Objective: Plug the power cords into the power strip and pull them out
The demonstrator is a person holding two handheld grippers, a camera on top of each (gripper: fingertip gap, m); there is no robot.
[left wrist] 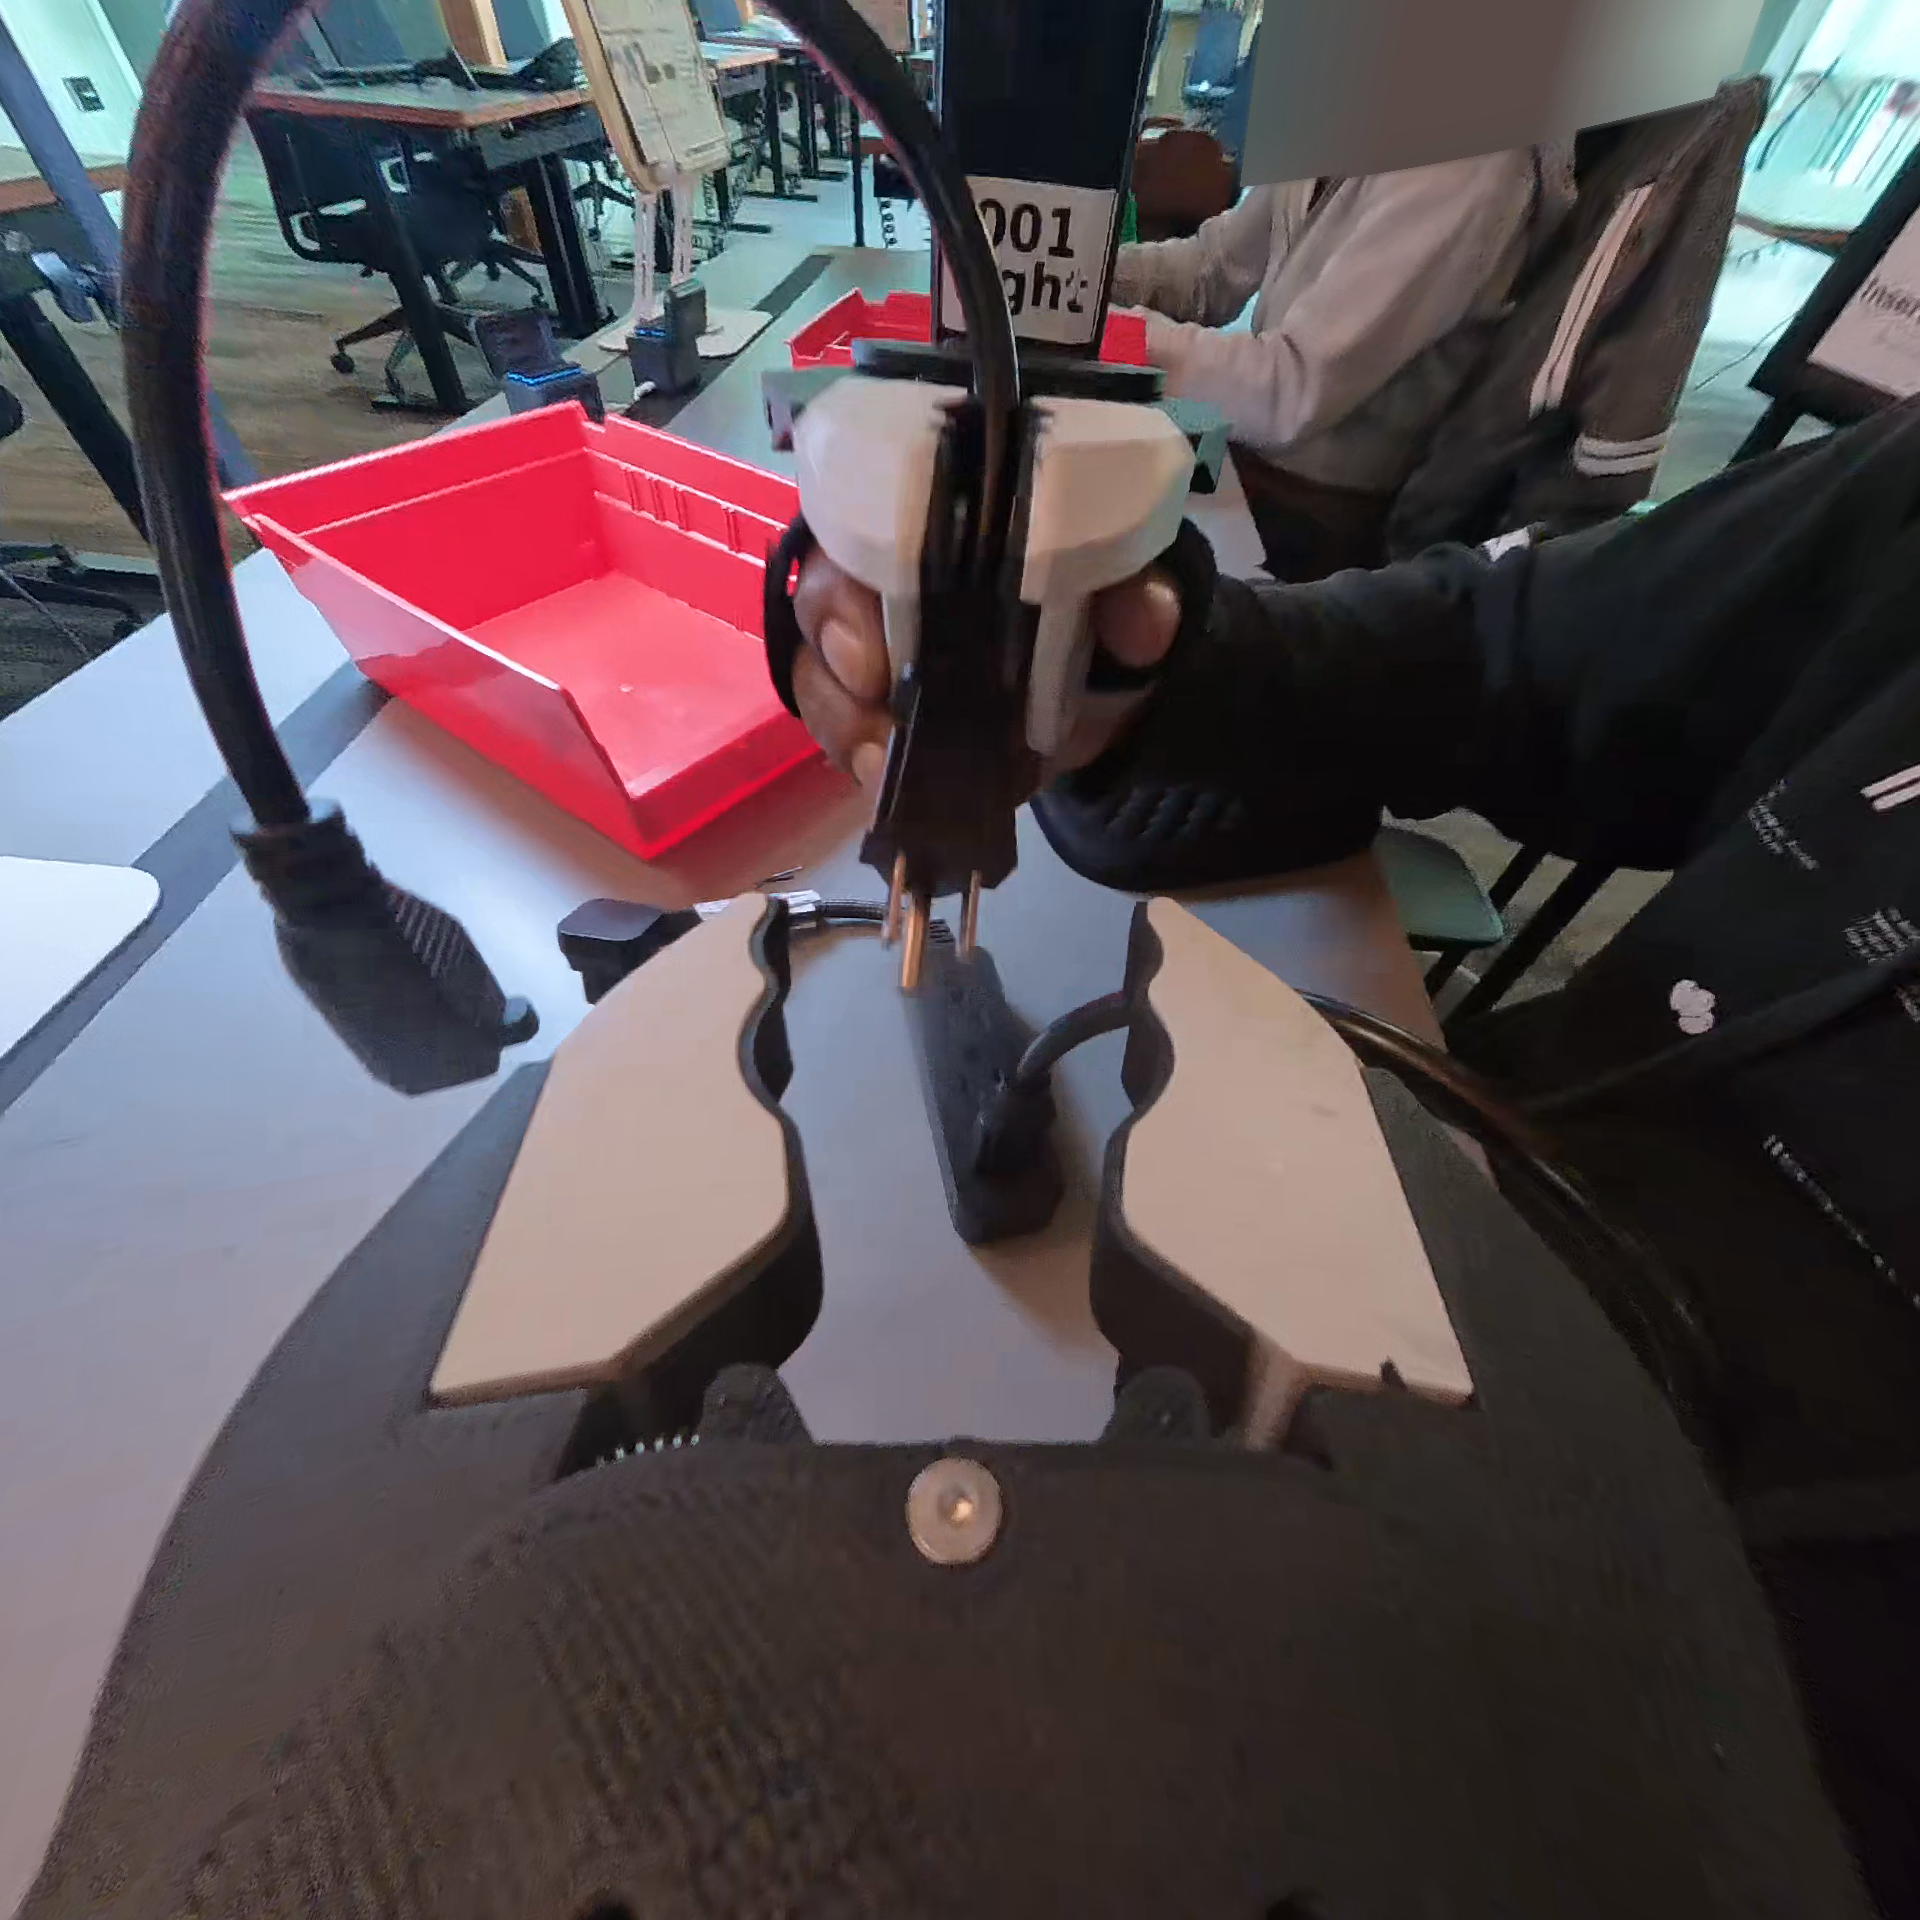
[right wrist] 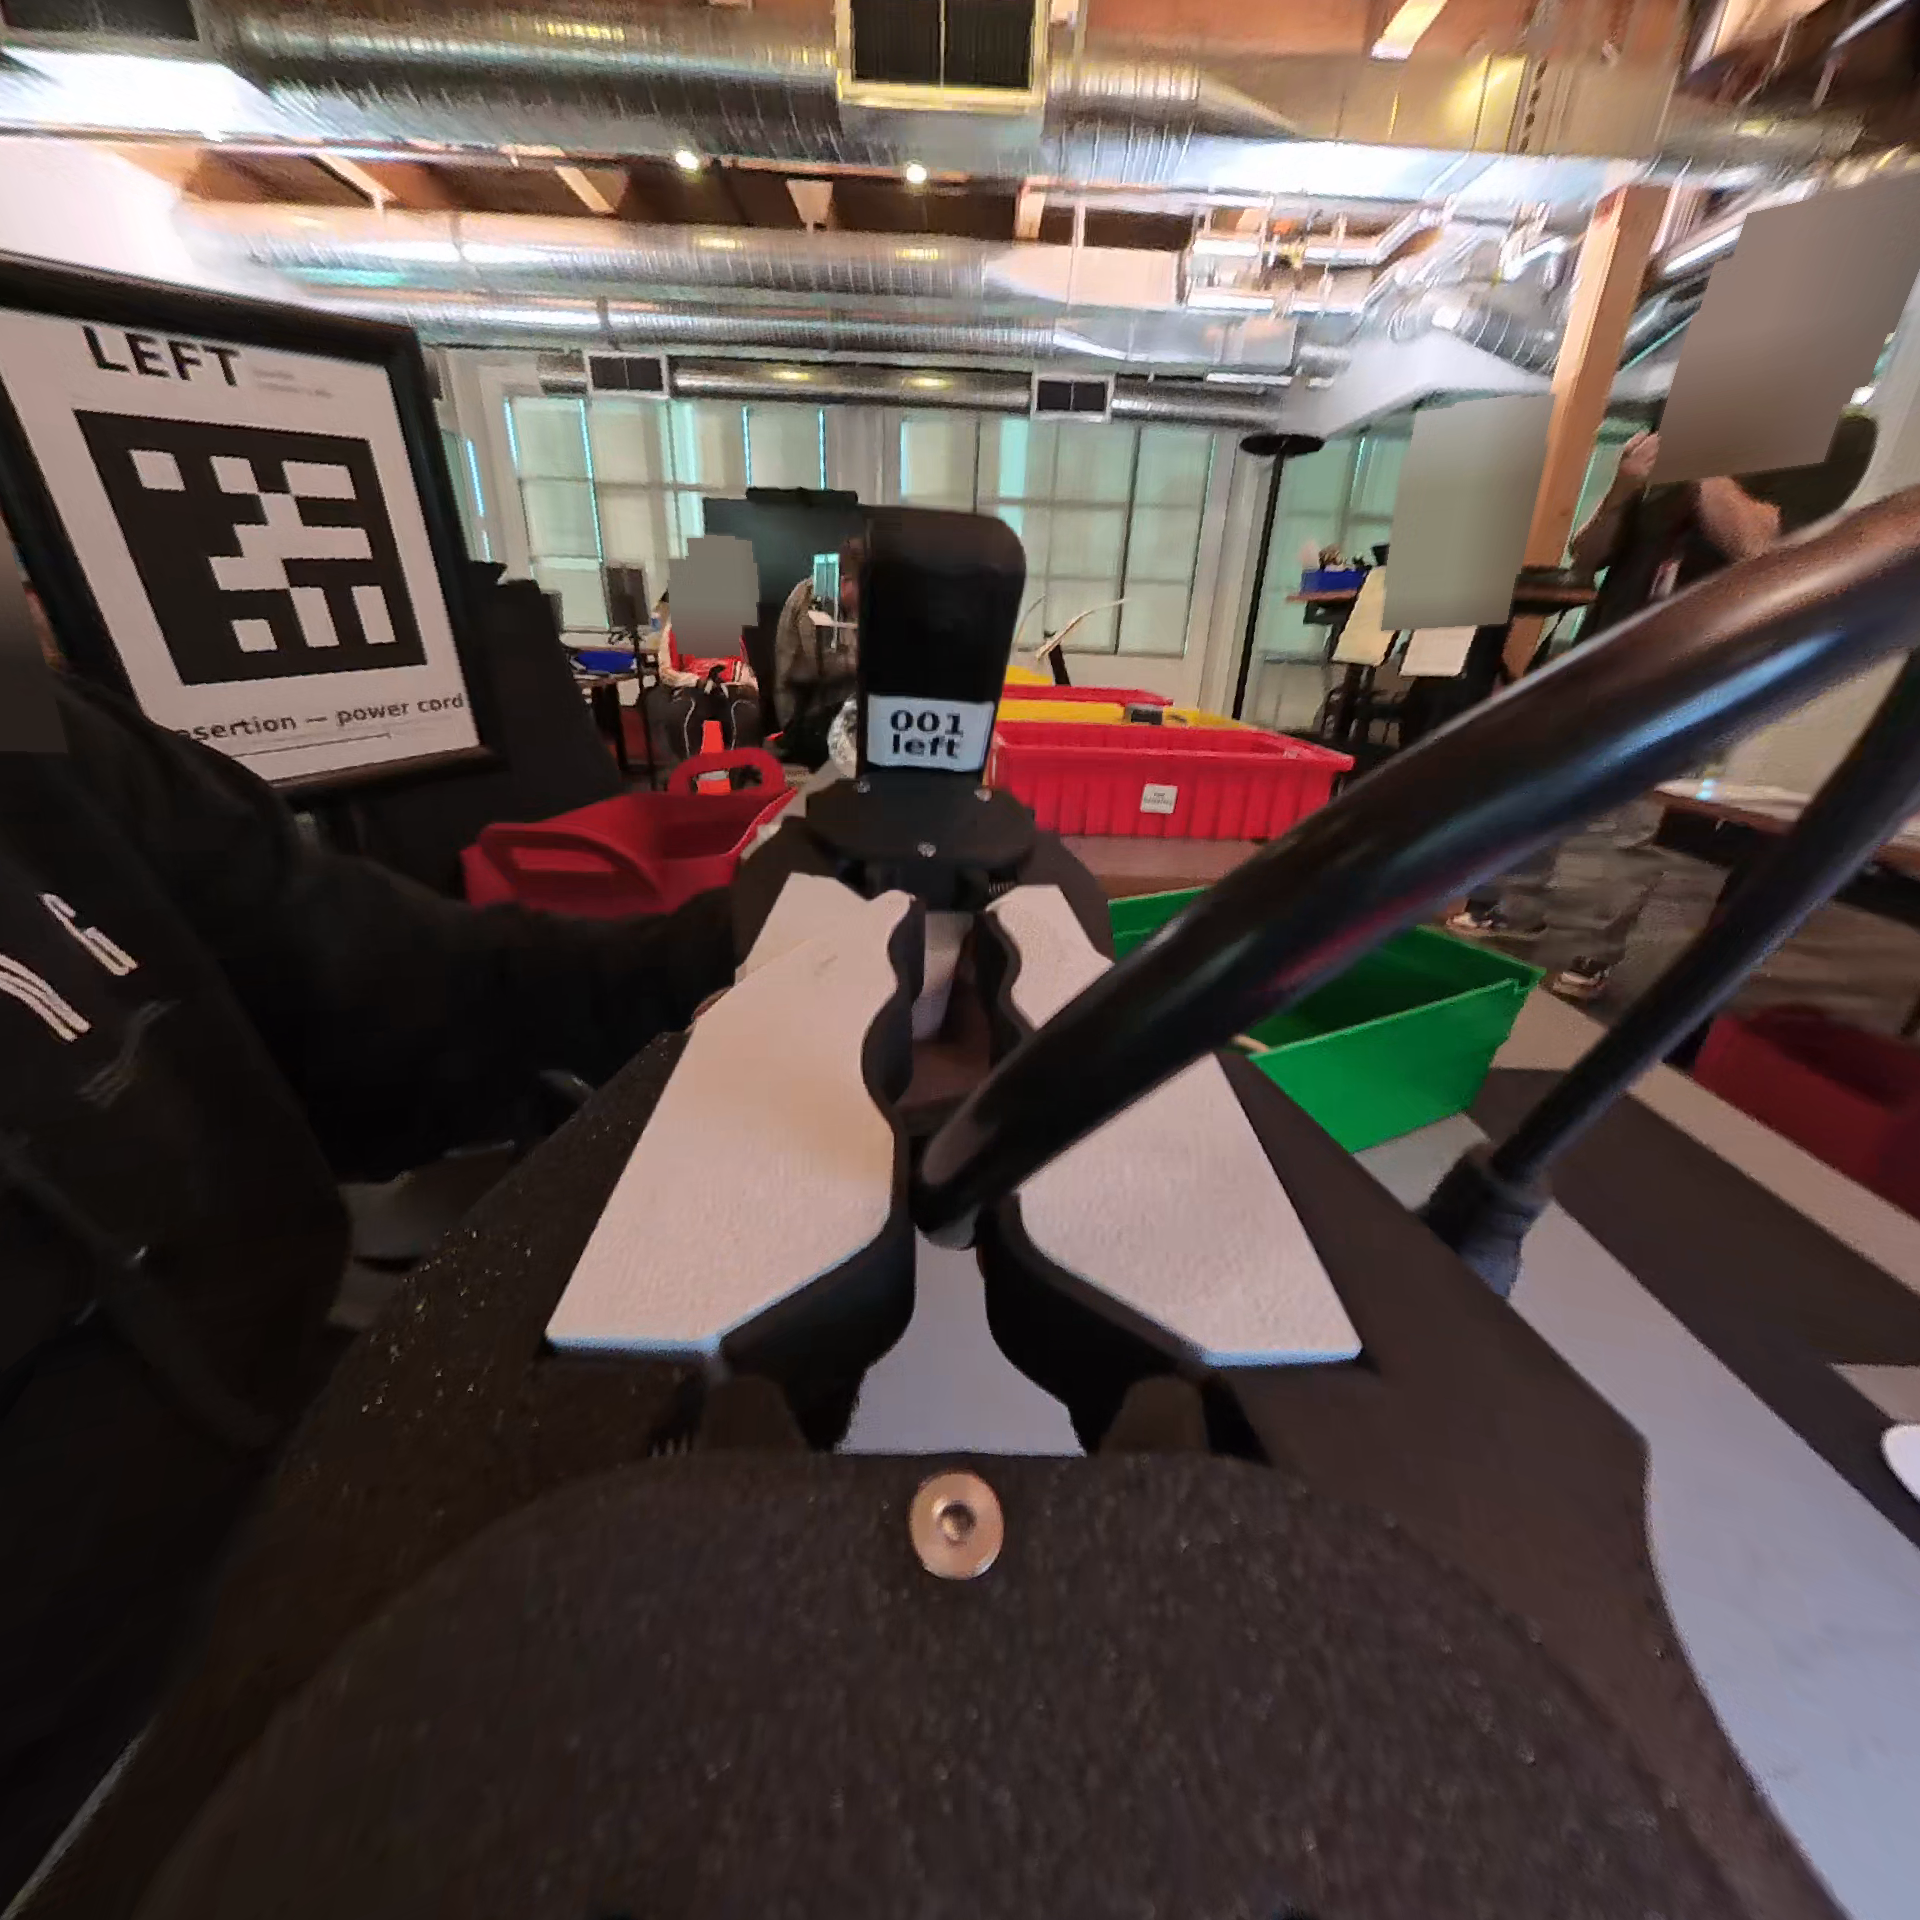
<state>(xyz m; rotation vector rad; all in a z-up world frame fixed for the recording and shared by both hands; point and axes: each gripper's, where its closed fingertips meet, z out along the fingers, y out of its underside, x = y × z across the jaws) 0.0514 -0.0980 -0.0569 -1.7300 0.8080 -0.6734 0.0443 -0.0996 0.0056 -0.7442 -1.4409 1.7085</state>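
1. Just above the far end of the power strip (left wrist: 977,1091), the plug (left wrist: 940,810) hangs prongs-down; I judge it should be squared over a free outlet and pressed straight down.
2. The right gripper (left wrist: 961,727) is clamped narrowly on the plug.
3. The left gripper (left wrist: 956,997) gapes wide, empty, straddling the strip on the table (left wrist: 208,1195), untouching; another cord (left wrist: 1029,1081) is already plugged in.

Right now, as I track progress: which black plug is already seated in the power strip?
The plug near the power strip's close end is seated. The other plug, prongs bare, hangs above the far end in the right claw.
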